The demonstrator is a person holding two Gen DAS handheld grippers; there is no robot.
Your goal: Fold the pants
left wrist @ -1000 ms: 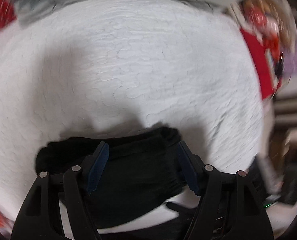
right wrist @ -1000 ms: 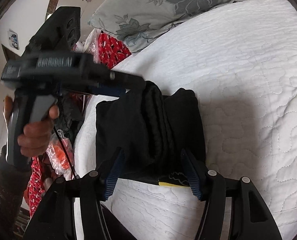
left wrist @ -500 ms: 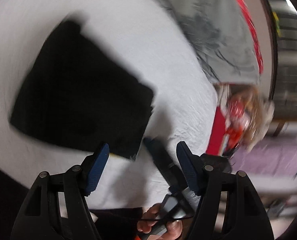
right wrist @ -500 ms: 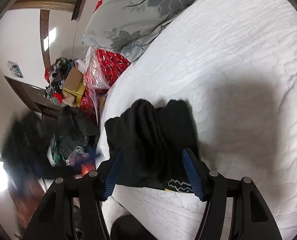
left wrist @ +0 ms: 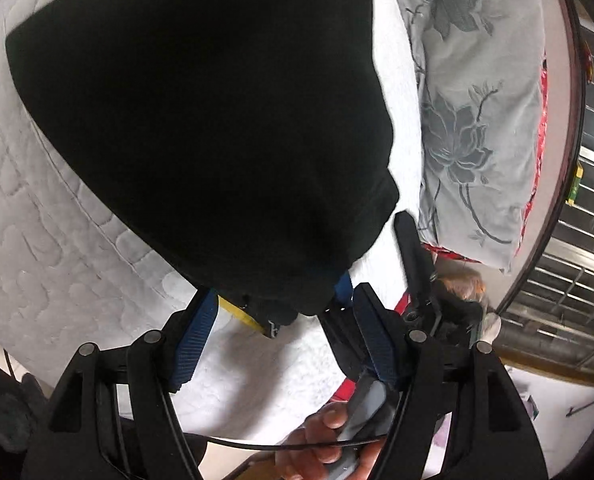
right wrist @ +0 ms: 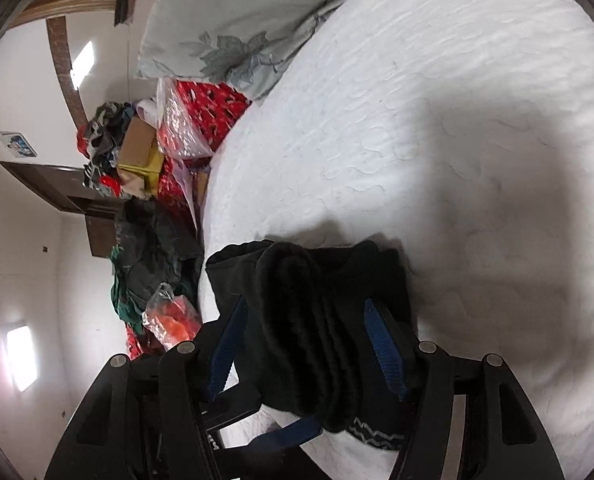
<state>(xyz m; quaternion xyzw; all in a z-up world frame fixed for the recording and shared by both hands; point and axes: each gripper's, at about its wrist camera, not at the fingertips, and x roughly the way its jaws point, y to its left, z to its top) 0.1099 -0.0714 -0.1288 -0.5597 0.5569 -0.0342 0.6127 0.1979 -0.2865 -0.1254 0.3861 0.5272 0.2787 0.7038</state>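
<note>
- Blue-padded left claw [left wrist: 277, 290]: jaws spread, not clamped. The near corner of the pants [left wrist: 201, 120] sits between the tips, with bare bed showing beside one pad, so it holds nothing.
- Likely reason: it is lined up on that corner to pinch or square off the bundle.
- Right claw [right wrist: 305, 302]: jaws also spread, straddling the thick rolled edge of the same bundle. Cloth fills most of the gap, but no squeeze shows, so I read it as released.
- Likely reason: both claws meet at one end of the bundle, so the pair can lift or press it together.
- One blue pad of the left claw shows low in the right wrist view, at or under the bundle's near edge; cannot tell which.
- Pants: black, already folded into a compact stack of layers, lying on the white quilted bed cover [right wrist: 457, 120] near its edge. White zigzag trim and a yellow tag [left wrist: 237, 312] peek out at the near end.
- Judgement: the fold looks nearly done, with only tidying or a last fold left.
- Hand [left wrist: 321, 444]: wrapped on the right claw's grey handle, low in the left wrist view.
- Pillow [left wrist: 477, 100]: grey floral, at the head of the bed, apart from the pants.
- Off the bed: cardboard box [right wrist: 139, 152], red bags and a clothes pile by the wall.
- Counts: two claws, one pants bundle, one pillow, one hand, one box.
</note>
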